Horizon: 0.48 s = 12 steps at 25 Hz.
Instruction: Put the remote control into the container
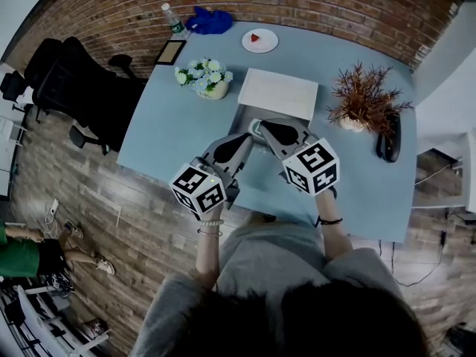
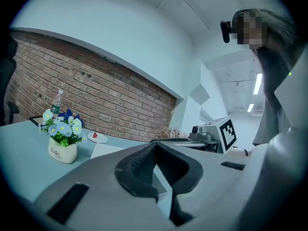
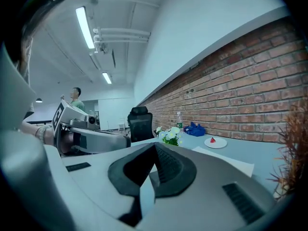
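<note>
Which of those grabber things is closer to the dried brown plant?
Right. The right gripper is between the dried plant and the left gripper, which sits farther off.

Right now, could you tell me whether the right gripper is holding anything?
No, the right gripper has its jaws closed together with nothing between them.

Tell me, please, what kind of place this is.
Most likely an office or a workroom: a pale blue desk stands before a brick wall, a black office chair is beside it, and strip lights run along the ceiling.
</note>
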Each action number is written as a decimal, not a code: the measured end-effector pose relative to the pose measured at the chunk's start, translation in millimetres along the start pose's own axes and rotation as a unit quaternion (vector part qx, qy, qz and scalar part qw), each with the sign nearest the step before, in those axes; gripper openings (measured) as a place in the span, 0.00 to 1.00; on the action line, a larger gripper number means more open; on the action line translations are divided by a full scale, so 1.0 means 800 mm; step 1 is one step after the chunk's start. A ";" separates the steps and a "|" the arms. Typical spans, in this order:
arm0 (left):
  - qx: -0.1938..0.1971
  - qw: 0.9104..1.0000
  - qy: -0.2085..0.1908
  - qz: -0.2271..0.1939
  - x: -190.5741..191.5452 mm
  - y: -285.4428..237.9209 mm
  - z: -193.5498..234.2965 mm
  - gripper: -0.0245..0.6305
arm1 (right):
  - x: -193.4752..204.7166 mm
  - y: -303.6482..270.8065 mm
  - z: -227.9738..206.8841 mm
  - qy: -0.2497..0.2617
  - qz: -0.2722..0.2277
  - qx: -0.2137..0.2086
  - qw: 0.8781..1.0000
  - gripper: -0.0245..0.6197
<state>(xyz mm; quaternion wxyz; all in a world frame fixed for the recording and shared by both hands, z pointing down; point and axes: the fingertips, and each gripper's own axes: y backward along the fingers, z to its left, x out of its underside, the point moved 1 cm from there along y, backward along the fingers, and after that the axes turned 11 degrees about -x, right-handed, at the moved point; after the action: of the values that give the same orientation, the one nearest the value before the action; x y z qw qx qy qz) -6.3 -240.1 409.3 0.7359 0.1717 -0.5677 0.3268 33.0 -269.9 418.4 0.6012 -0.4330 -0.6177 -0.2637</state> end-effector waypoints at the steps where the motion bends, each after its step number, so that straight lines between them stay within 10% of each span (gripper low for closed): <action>1: -0.001 1.000 0.000 -0.002 0.001 0.000 -0.002 0.04 | -0.001 0.002 0.001 0.002 -0.004 -0.001 1.000 0.04; 12: -0.002 1.000 -0.010 -0.020 0.001 -0.004 -0.019 0.04 | -0.005 0.017 0.004 0.031 -0.024 -0.015 0.999 0.04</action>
<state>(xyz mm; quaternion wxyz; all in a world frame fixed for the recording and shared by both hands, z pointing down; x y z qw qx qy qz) 7.2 -232.8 406.4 0.7369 0.1850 -0.5721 0.3088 42.3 -261.3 411.3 0.6071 -0.4186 -0.6047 -0.3010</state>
